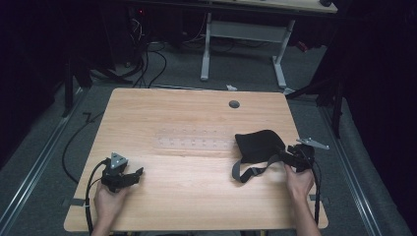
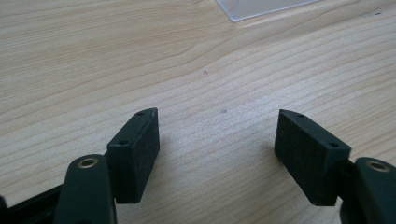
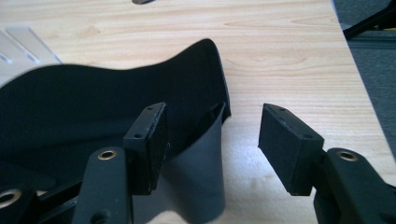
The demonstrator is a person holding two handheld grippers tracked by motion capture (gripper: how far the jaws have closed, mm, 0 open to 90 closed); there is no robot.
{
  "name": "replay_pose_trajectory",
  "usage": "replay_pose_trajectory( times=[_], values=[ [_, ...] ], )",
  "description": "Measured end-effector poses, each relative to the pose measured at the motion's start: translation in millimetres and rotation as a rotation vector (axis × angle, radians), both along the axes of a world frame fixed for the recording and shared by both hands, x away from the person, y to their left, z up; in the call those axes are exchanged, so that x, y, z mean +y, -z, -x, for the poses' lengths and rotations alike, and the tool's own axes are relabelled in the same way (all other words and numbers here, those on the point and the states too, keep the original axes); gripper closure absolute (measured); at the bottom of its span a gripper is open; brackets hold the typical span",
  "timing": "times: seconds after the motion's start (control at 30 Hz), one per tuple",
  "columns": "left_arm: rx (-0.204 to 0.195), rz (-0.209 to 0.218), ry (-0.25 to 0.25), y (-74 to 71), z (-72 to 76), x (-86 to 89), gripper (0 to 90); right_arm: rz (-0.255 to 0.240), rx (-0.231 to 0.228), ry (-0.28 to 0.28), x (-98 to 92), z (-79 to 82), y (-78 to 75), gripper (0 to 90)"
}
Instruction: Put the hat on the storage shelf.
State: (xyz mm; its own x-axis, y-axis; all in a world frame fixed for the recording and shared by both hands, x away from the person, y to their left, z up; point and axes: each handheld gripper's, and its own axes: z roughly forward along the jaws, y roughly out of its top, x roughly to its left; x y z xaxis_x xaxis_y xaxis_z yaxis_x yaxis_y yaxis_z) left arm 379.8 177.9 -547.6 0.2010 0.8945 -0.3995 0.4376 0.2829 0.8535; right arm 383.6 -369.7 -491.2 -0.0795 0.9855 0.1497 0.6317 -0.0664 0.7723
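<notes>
Your right tongs gape open around the grey strap of the black pouch at the tabletop's right edge, not yet gripping; left tongs rest open, empty.

From my seat, the black pouch runs off the left edge of the right gripper view, and its grey strap is cut by the bottom edge, partly behind one of the fingers. In the left gripper view the clear plastic sheet is clipped by the top edge. In the high view my forearms leave the bottom edge, and I cannot make out the faint marks on that sheet.
</notes>
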Motion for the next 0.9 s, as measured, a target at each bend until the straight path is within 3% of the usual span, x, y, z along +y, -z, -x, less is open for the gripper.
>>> replay_pose_trajectory(
  times=[0.1,0.37,0.57,0.63,0.9],
  values=[
    [0.000,0.000,-0.001,0.0,0.1,-0.1,31.4,-0.043,0.003,-0.006,-0.5,-5.4,3.0,43.5],
    [0.000,0.000,-0.001,0.0,0.1,-0.1,31.4,-0.082,0.013,-0.024,0.9,-13.0,11.9,46.6],
    [0.000,0.000,-0.001,0.0,0.1,-0.1,31.4,-0.085,0.032,-0.031,2.7,-15.1,16.0,56.5],
    [0.000,0.000,-0.001,0.0,0.1,-0.1,31.4,-0.071,0.028,-0.046,4.1,-14.8,16.1,60.3],
    [0.000,0.000,-0.001,0.0,0.1,-0.1,31.4,-0.095,0.003,-0.105,3.8,-12.5,15.1,75.2]
  ],
)
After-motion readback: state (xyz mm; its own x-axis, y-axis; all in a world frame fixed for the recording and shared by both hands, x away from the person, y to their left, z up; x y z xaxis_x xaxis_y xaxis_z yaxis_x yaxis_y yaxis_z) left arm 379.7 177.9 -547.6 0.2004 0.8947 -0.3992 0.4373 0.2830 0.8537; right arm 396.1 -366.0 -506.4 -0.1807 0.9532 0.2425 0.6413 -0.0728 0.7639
